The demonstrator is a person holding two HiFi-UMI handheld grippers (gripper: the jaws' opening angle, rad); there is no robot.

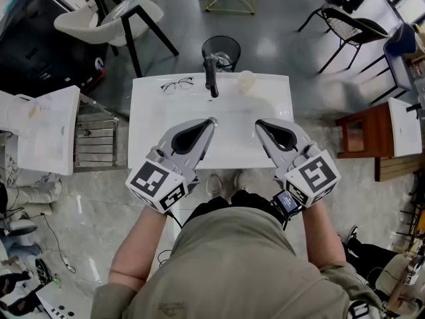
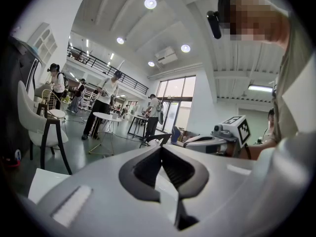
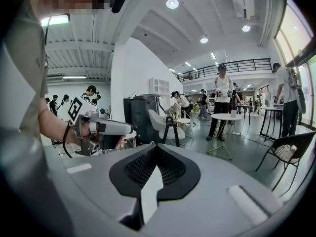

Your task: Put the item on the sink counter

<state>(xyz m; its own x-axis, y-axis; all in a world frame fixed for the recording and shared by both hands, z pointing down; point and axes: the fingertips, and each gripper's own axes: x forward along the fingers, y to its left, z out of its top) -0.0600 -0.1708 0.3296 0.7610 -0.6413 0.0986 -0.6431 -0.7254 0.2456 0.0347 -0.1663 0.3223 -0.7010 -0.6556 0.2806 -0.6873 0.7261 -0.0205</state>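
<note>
White tabletop (image 1: 143, 115) around the sink (image 1: 229, 115) carries the glasses (image 1: 176, 84) at its back left and a cup (image 1: 246, 80) just right of the faucet (image 1: 212, 75). I hold my left gripper (image 1: 211, 121) and right gripper (image 1: 258, 123) above the sink, well short of both, each with jaws closed together on nothing.

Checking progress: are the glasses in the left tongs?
No, the glasses lie on the sink counter by the faucet, apart from the shut left tongs.
</note>
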